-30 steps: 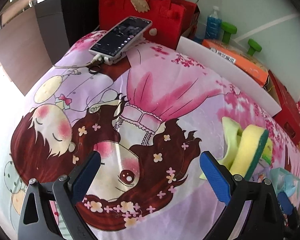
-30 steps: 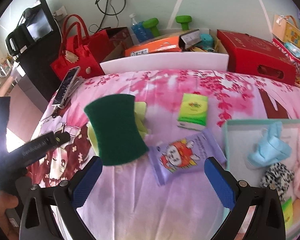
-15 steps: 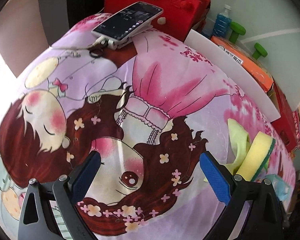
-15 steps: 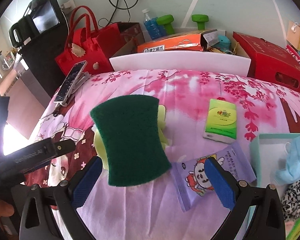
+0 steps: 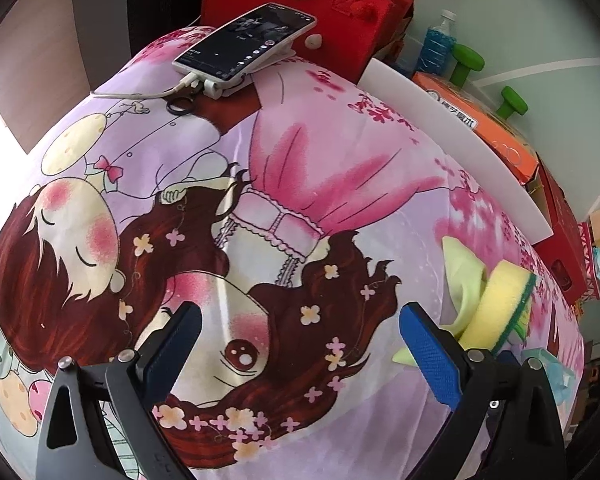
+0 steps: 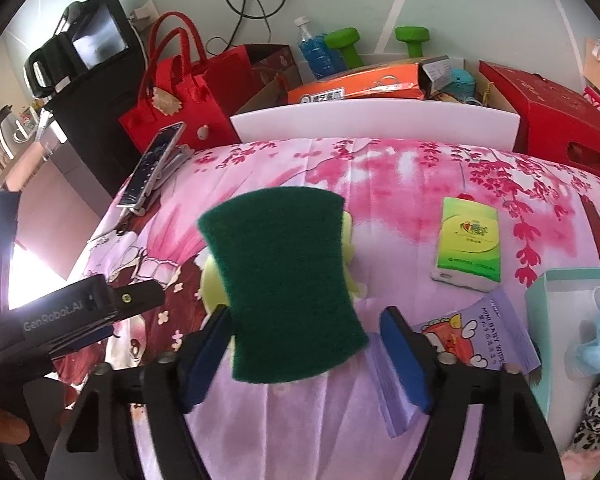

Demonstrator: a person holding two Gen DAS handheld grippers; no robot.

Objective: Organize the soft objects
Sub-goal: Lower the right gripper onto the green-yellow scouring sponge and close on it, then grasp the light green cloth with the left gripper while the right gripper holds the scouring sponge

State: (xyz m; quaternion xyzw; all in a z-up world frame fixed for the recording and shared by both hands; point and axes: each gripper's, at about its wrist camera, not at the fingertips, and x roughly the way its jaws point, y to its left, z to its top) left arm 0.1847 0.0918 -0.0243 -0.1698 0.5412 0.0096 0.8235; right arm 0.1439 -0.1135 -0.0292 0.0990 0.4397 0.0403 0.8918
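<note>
Green-faced sponge [image 6: 284,288], 1 only, betw. closing right gripper [image 6: 306,356]; left gripper [image 5: 300,356] open, empty.

Green-faced yellow sponge [image 6: 284,288] tilted on edge atop pale yellow-green cloth [image 5: 464,280], pink sheet.

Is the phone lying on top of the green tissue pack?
No. The phone sits propped on a stand at the cloth's far left, well apart from the green tissue pack.
</note>
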